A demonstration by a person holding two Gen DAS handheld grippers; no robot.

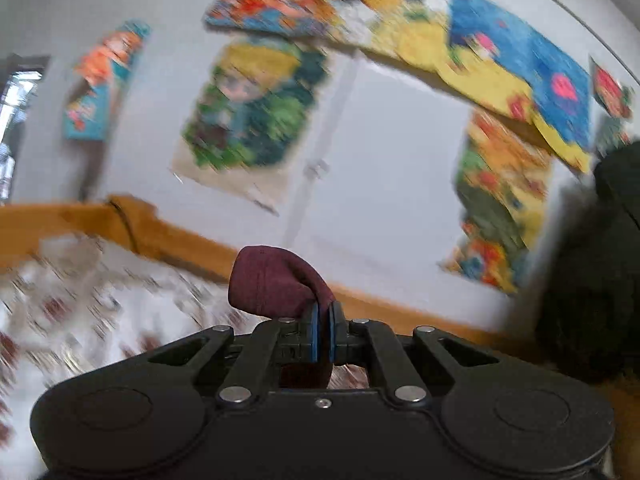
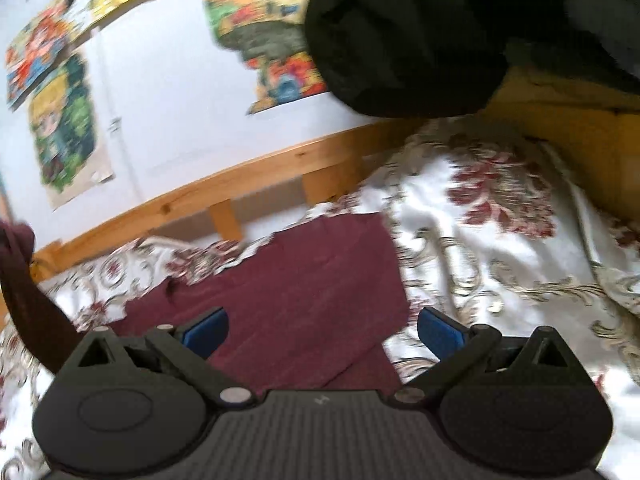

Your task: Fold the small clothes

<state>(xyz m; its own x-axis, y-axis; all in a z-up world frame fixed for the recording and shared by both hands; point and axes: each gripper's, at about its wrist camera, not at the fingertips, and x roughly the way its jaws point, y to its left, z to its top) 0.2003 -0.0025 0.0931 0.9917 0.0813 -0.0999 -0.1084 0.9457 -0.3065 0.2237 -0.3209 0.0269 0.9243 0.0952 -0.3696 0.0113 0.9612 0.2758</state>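
Left gripper (image 1: 323, 312) pinches a fold of maroon cloth (image 1: 272, 284); right gripper (image 2: 322, 330) gapes over maroon garment (image 2: 320, 280), possibly the same piece, at 12 o'clock.

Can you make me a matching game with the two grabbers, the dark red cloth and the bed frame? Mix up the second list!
Things:
1. left gripper
2. right gripper
3. dark red cloth
4. bed frame

States:
A. wooden, running along the wall
B. jaws wide open, holding nothing
C. spread on the flowery bedspread
D. shut on a pinch of the cloth

Pairs: 1-D, 2-B, 3-C, 4-A
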